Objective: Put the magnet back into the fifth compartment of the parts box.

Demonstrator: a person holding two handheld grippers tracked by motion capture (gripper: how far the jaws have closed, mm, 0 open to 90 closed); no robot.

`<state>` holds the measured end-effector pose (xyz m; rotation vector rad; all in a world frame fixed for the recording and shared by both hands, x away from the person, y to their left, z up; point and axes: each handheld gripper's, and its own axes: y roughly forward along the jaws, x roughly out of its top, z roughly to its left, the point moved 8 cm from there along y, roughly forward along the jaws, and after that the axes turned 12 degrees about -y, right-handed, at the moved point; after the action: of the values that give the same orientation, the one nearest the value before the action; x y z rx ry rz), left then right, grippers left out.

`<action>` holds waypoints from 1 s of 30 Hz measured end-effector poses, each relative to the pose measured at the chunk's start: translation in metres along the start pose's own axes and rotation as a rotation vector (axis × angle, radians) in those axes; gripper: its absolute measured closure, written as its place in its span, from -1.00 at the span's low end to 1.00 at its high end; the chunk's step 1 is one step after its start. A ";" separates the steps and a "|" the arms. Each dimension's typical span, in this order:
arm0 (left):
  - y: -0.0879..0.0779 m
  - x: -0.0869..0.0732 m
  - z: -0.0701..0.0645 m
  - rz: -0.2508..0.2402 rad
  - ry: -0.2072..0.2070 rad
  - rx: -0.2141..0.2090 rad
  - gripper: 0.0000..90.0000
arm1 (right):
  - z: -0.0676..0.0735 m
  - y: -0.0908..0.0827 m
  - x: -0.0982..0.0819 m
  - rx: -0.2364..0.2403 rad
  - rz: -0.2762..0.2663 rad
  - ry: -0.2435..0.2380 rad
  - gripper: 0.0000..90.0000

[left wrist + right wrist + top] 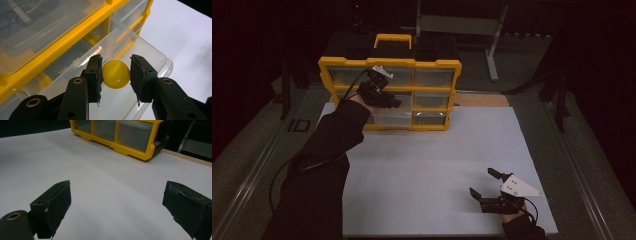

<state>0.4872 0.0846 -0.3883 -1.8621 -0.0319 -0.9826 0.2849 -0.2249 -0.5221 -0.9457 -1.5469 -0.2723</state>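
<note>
The left gripper grips a yellow ball above the pulled-out clear drawer; dropping it in and shutting remain. The right gripper idles near, jaws wide.

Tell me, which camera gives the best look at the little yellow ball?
The left gripper view: the yellow ball sits large and sharp between the left gripper pads, above an open clear drawer. In the high view, the hand hides it.
</note>
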 end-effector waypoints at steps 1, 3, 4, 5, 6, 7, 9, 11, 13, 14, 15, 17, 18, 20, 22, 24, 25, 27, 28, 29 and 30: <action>-0.001 0.001 0.000 -0.007 -0.003 0.007 0.38 | 0.000 0.000 0.000 0.001 0.000 -0.002 -0.81; -0.001 0.001 -0.001 -0.012 -0.004 -0.011 0.38 | 0.000 0.000 0.001 -0.001 0.000 -0.001 -0.81; -0.001 0.001 -0.001 -0.011 -0.001 -0.006 0.38 | 0.000 -0.001 0.001 -0.001 -0.002 -0.002 -0.81; -0.001 0.000 -0.002 -0.004 0.006 -0.004 0.38 | 0.000 -0.001 0.001 0.000 -0.002 -0.003 -0.81; -0.001 0.000 -0.002 -0.001 0.009 -0.003 0.38 | -0.001 -0.001 0.000 0.000 -0.001 -0.001 -0.81; -0.002 0.000 -0.001 -0.002 0.005 -0.002 0.38 | -0.001 -0.001 0.000 0.000 -0.001 0.000 -0.81; -0.002 0.000 -0.001 -0.008 0.002 0.001 0.38 | 0.000 0.000 0.000 0.001 -0.001 -0.001 -0.81; -0.004 0.002 0.000 -0.018 -0.007 0.000 0.37 | 0.000 0.000 0.001 0.003 0.001 0.000 -0.81; -0.006 0.004 -0.001 -0.036 -0.014 -0.006 0.37 | 0.001 0.000 0.000 0.003 0.002 0.000 -0.81; -0.006 0.004 -0.001 -0.036 -0.014 -0.008 0.29 | 0.000 0.000 0.000 0.002 0.001 -0.002 -0.81; -0.006 0.003 -0.001 -0.031 -0.007 0.000 0.25 | 0.000 0.000 0.000 0.002 0.001 -0.001 -0.81; -0.006 0.003 0.000 -0.034 -0.016 0.000 0.20 | 0.000 0.000 0.000 0.003 0.000 -0.001 -0.81; -0.007 0.003 0.000 -0.037 -0.016 0.000 0.13 | 0.000 0.000 0.000 0.003 0.000 -0.001 -0.81; -0.009 0.004 0.000 -0.048 -0.025 -0.005 0.02 | 0.000 0.000 0.001 0.003 0.002 -0.001 -0.81; -0.011 0.004 0.000 -0.052 -0.036 0.001 -0.09 | 0.000 0.000 0.001 0.003 0.001 -0.001 -0.81; -0.013 0.005 -0.001 -0.055 -0.036 0.004 -0.43 | 0.000 -0.001 0.000 0.002 0.000 -0.002 -0.81; -0.014 0.004 -0.001 -0.051 -0.040 0.002 -0.52 | 0.000 0.000 0.001 0.003 -0.001 -0.001 -0.81; -0.016 0.004 -0.003 -0.052 -0.036 0.002 -0.65 | 0.000 -0.001 0.001 0.002 0.001 -0.001 -0.81; -0.017 0.004 -0.004 -0.056 -0.035 -0.007 -0.67 | 0.000 0.000 0.001 0.002 0.001 0.000 -0.81; -0.018 0.003 -0.005 -0.054 -0.031 -0.006 -0.72 | 0.000 0.000 0.001 0.002 0.002 0.001 -0.81; -0.019 0.003 -0.006 -0.052 -0.028 -0.015 -0.77 | 0.000 0.000 0.001 0.002 0.002 0.001 -0.81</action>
<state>0.4770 0.0884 -0.3712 -1.8969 -0.0903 -0.9947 0.2844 -0.2247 -0.5215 -0.9454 -1.5456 -0.2702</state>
